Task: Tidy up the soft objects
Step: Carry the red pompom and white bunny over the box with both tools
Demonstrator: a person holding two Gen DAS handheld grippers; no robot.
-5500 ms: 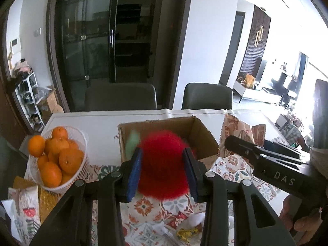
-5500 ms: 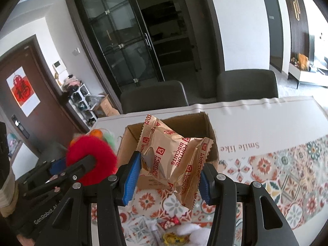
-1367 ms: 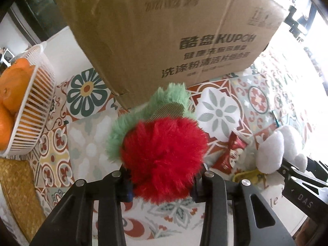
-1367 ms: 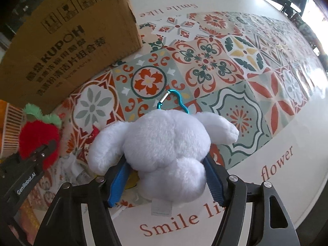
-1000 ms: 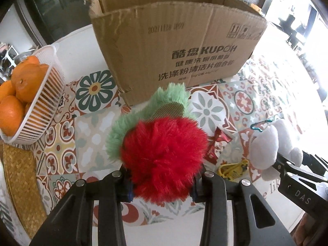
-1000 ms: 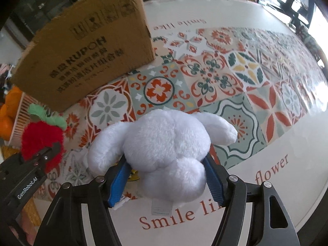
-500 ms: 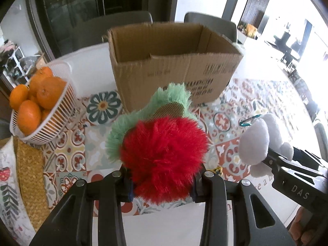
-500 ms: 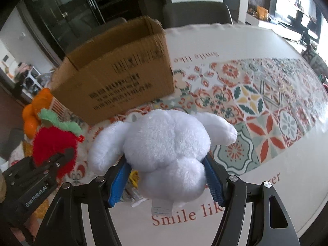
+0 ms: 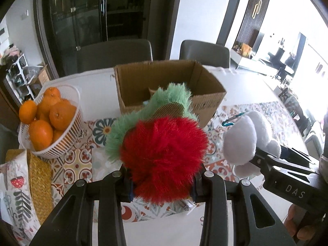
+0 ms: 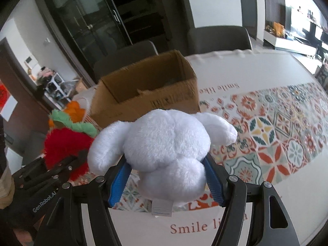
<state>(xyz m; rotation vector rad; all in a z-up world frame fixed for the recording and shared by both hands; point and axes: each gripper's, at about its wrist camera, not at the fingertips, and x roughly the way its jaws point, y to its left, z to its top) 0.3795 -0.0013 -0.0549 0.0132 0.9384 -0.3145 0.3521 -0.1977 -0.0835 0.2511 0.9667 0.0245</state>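
Observation:
My left gripper (image 9: pixel 162 186) is shut on a fluffy red strawberry toy (image 9: pixel 164 155) with a green furry top, held above the patterned tablecloth. My right gripper (image 10: pixel 166 182) is shut on a white plush animal (image 10: pixel 164 149), its blue pads pressing both sides. Each held toy shows in the other wrist view: the white plush (image 9: pixel 244 141) at the right, the strawberry (image 10: pixel 65 143) at the left. An open cardboard box (image 9: pixel 164 88) stands behind both toys near the table's middle; the same box (image 10: pixel 147 94) appears beyond the plush.
A white basket (image 9: pixel 67 135) of oranges stands at the left. A woven yellow mat (image 9: pixel 39 182) and printed cloth lie at the near left. A small snack wrapper (image 9: pixel 188 205) lies below the strawberry. Two grey chairs (image 9: pixel 114 53) stand behind the table.
Both grippers have risen with their toys and tilted up, so the box's open top and the room behind it came into view. Both grips stay the same.

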